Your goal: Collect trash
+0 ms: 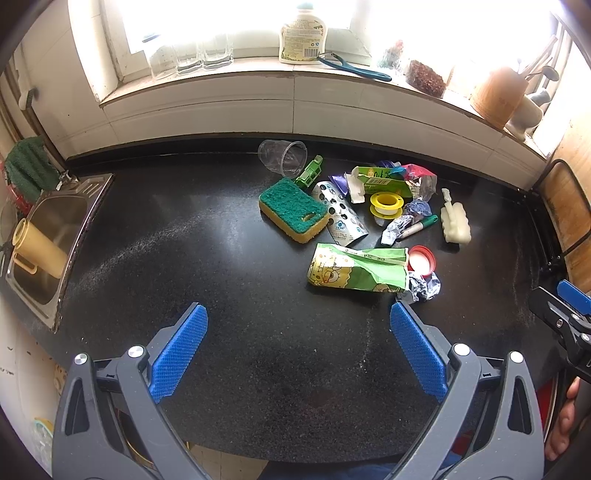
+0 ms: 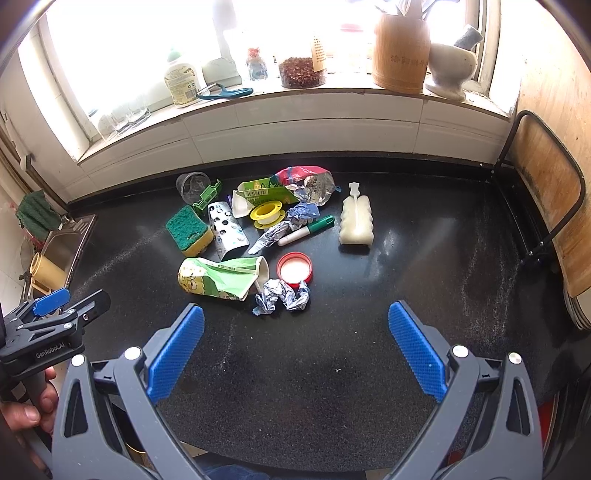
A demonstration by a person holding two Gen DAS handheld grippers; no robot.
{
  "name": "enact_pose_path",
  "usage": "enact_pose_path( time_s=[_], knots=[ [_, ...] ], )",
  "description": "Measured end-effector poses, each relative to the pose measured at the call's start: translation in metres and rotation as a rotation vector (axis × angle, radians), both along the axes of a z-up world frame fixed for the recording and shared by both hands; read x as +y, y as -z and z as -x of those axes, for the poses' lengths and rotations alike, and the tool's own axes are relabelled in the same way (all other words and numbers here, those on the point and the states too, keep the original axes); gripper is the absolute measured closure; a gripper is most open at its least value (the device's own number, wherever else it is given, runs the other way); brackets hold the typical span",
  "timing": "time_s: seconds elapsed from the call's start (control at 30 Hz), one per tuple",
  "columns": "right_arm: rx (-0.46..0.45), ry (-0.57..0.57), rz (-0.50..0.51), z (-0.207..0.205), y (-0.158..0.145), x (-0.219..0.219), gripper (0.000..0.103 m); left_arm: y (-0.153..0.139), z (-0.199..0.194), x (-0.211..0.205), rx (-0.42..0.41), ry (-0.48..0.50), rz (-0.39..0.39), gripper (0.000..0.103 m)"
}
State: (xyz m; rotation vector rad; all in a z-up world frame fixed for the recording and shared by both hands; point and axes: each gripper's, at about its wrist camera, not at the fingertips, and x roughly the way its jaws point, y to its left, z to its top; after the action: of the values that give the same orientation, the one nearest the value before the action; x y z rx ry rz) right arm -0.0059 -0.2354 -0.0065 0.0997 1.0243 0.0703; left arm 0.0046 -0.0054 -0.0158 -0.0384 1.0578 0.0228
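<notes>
A heap of trash lies on the black counter (image 1: pixel 221 295). It holds a crushed green cartoon carton (image 1: pixel 356 267) (image 2: pixel 221 277), crumpled foil (image 1: pixel 424 288) (image 2: pixel 282 297), a red lid (image 1: pixel 421 260) (image 2: pixel 294 268), a green-topped sponge (image 1: pixel 293 210) (image 2: pixel 189 225), a clear cup (image 1: pixel 282 157) (image 2: pixel 192 186), a yellow spool (image 1: pixel 386 203) (image 2: pixel 266 213), a green marker (image 2: pixel 306 230) and a white plastic piece (image 1: pixel 456 218) (image 2: pixel 356 219). My left gripper (image 1: pixel 299 345) is open near the front edge, empty. My right gripper (image 2: pixel 295 343) is open too, just short of the foil.
A steel sink (image 1: pixel 55 236) with a yellow cup (image 1: pixel 38 249) sits at the left. The windowsill carries glasses (image 1: pixel 192 55), a bottle (image 1: pixel 303 35), a peeler (image 1: pixel 354 68), a jar (image 2: pixel 301 72) and a wooden utensil holder (image 2: pixel 400 53). A chair (image 2: pixel 550 206) stands at the right.
</notes>
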Motion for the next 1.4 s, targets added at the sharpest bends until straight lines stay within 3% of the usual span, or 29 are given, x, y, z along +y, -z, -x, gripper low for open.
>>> enact_pose_path(
  time_s=[0.5,0.7,0.9,1.03,1.4],
  knots=[
    [0.026,0.002,-0.006,-0.014,0.008,-0.012,0.006,0.008,-0.02,-0.009,0.041,-0.008,0.012,0.007],
    [0.038,-0.007,-0.016,-0.037,0.023,-0.022,0.006,0.029,-0.059,-0.006,0.081,-0.046,0.032,0.007],
    [0.051,0.008,0.033,-0.078,0.056,-0.041,0.006,0.069,-0.125,-0.008,0.112,-0.112,0.01,0.007],
    [0.114,0.046,0.002,-0.119,0.091,-0.061,0.006,0.098,-0.168,-0.005,0.141,-0.166,0.008,0.007],
    [0.208,0.054,0.047,-0.189,0.158,-0.076,0.007,0.153,-0.225,0.016,0.239,-0.281,0.019,0.007]
  ],
)
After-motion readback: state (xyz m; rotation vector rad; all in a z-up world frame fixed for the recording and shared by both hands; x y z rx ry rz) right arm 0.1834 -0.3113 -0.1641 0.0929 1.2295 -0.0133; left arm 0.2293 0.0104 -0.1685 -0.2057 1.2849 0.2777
